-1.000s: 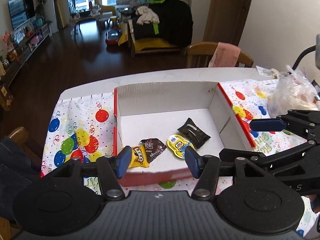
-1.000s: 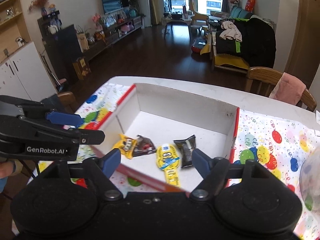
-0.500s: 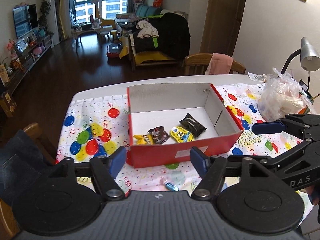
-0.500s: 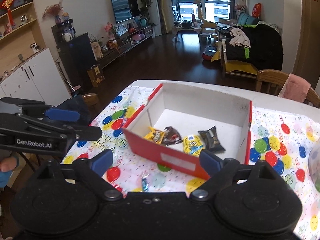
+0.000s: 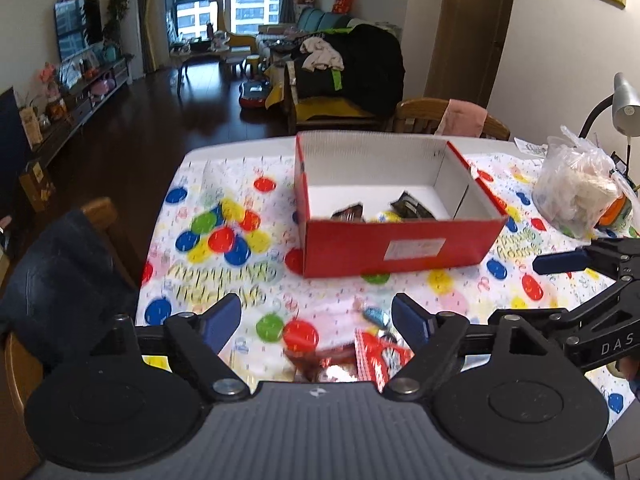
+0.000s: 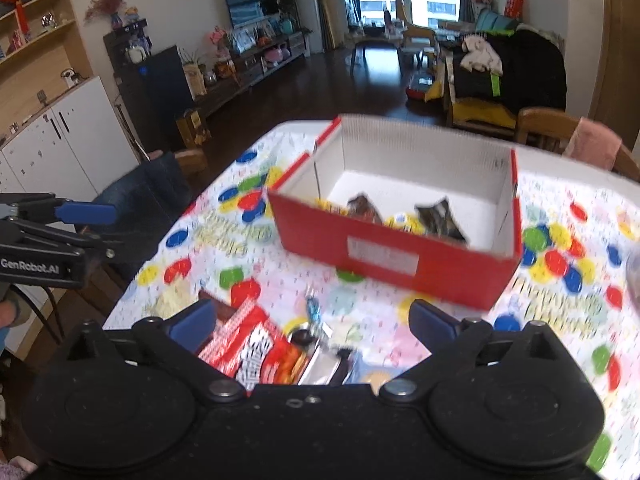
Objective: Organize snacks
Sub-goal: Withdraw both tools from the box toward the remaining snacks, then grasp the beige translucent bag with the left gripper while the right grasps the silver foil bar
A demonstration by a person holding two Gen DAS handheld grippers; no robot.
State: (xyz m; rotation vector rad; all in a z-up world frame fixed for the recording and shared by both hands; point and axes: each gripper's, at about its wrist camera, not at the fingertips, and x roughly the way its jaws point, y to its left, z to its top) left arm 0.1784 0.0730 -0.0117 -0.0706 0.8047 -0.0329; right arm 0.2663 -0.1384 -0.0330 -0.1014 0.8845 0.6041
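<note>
A red box (image 5: 400,248) with a white inside stands on the balloon-print tablecloth (image 5: 224,276). It holds two dark packets (image 5: 348,213) and a yellow one (image 6: 404,220). Loose snacks lie nearer me: a blue-wrapped candy (image 5: 374,315), a red-and-white packet (image 5: 382,354) and a silver packet (image 6: 324,364). My left gripper (image 5: 316,318) hovers over them, its jaws opening with nothing gripped. My right gripper (image 6: 312,320) is likewise above the loose snacks, its jaws opening wide and holding nothing. The box (image 6: 392,256) sits just beyond it.
A clear plastic bag (image 5: 576,196) and a desk lamp (image 5: 624,100) stand at the table's right. Wooden chairs (image 5: 440,116) sit behind the table. A chair draped with dark cloth (image 5: 60,272) is at the left edge.
Both grippers have pulled back from over the box toward the table's near edge. Their jaws have widened. The loose snacks have come into view below them.
</note>
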